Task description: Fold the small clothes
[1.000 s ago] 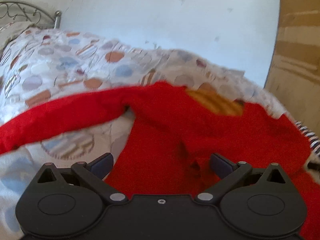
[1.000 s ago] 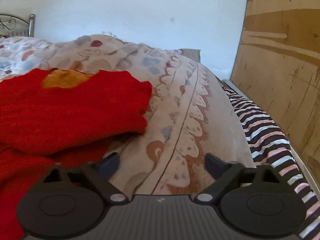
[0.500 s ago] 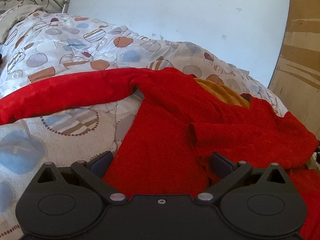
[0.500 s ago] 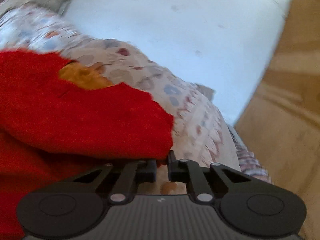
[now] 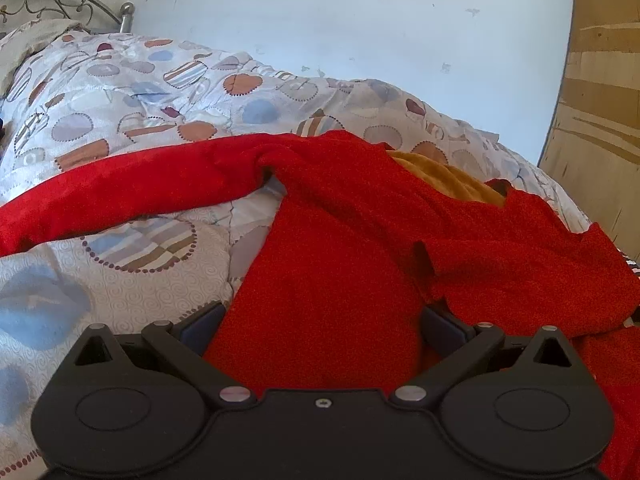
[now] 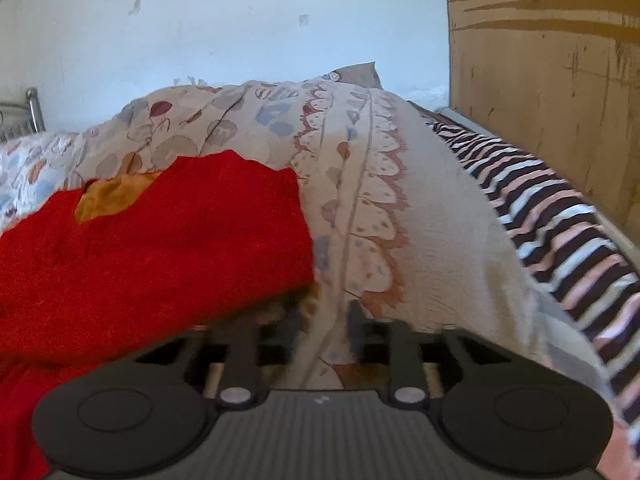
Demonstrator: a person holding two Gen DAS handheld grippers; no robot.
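A red sweater [image 5: 340, 248] with an orange inner neck lies on a patterned quilt [image 5: 132, 96]. One sleeve stretches out to the left; the other is folded across the body. My left gripper [image 5: 320, 320] is open, its fingers either side of the sweater's lower body, holding nothing. In the right wrist view the sweater [image 6: 160, 248] fills the left half. My right gripper [image 6: 324, 324] is partly open just right of the folded sleeve's edge, over the quilt, with nothing between its fingers.
A striped sheet [image 6: 560, 216] runs along the bed's right edge beside a wooden board [image 6: 552, 80]. A metal headboard [image 5: 52, 4] stands at the far left. A white wall [image 5: 360, 20] is behind the bed.
My right gripper closed on the folded sleeve's edge half a second ago and has now opened part way and let it go. The left gripper stayed open and shifted slightly.
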